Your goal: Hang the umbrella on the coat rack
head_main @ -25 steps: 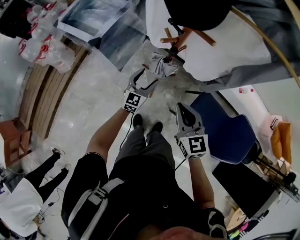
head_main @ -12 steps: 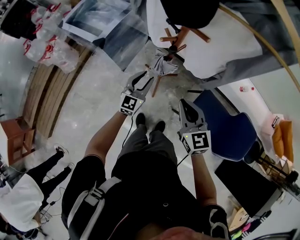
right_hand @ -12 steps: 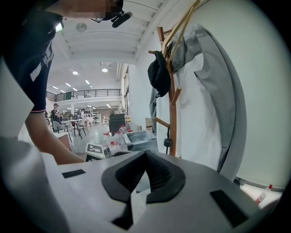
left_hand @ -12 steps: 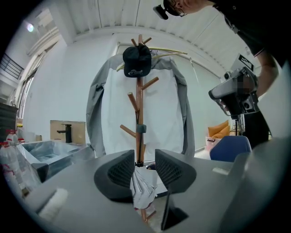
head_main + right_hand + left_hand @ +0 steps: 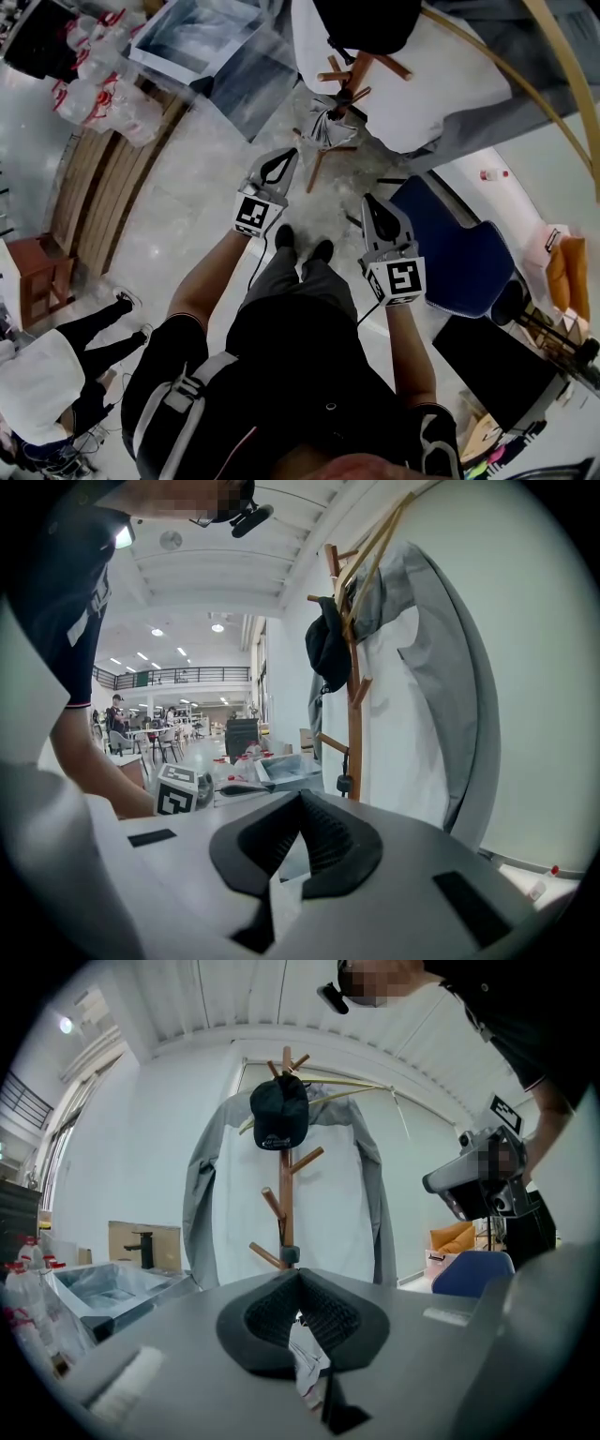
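Note:
A folded grey-and-white umbrella [image 5: 326,129] hangs from a low peg of the wooden coat rack [image 5: 352,80]. In the left gripper view its dark handle [image 5: 289,1254] sits against the pole and its fabric [image 5: 306,1365] shows below the jaws. My left gripper [image 5: 289,153] is a short way back from the umbrella, apart from it, jaws shut with nothing between them [image 5: 298,1274]. My right gripper [image 5: 371,202] hangs further back on the right, also shut and holding nothing [image 5: 300,796]. From it I see the rack [image 5: 354,714] and the umbrella handle [image 5: 344,783].
A black cap [image 5: 279,1115] and a grey-and-white garment [image 5: 352,1194] hang on the rack. A blue chair [image 5: 459,253] stands to the right. Wooden boards [image 5: 94,197] and bottles [image 5: 84,94] lie at the left. A second person [image 5: 56,375] stands at lower left.
My left gripper pulled back from the umbrella and rose, its jaws going from open to shut. The umbrella stayed hanging on the rack. The right gripper rose a little.

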A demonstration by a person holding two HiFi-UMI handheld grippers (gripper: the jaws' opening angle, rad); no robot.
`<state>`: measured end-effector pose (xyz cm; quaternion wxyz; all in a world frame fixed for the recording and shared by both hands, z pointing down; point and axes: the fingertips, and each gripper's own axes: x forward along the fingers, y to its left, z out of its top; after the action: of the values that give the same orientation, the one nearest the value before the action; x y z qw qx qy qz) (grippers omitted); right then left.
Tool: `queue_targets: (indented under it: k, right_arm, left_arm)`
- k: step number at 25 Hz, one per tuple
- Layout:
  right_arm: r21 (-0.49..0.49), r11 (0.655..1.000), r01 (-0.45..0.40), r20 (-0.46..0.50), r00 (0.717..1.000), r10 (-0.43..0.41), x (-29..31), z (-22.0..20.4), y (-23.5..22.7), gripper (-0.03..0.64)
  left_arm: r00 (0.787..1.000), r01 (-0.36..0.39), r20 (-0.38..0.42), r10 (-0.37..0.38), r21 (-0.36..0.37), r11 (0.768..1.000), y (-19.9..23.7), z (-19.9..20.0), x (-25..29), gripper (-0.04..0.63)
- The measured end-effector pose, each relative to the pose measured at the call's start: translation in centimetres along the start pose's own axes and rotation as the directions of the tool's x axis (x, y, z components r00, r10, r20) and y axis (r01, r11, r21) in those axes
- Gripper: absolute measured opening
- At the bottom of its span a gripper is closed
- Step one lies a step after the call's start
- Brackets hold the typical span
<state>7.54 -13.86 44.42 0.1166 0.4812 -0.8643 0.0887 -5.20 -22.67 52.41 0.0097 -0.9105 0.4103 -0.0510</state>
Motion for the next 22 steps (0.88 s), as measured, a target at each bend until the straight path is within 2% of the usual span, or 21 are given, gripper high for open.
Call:
queue_targets:
  k: [12, 22]
  right_arm:
    - [-0.018, 0.999, 0.037, 0.072, 0.997, -0.035, -2.5, 2.8, -0.4, 0.0]
    - [-0.034, 0.995, 0.09, 0.126, 0.988, -0.085, -4.6, 4.4, -0.8, 0.002]
  left_arm:
    - [0.997, -0.032, 0.066, 0.032, -0.004, 0.999, -0.8, 7.5, -3.5, -0.003]
    - [0.989, -0.136, 0.057, 0.136, 0.0, 0.991, 0.0, 12.1, -7.6, -0.003]
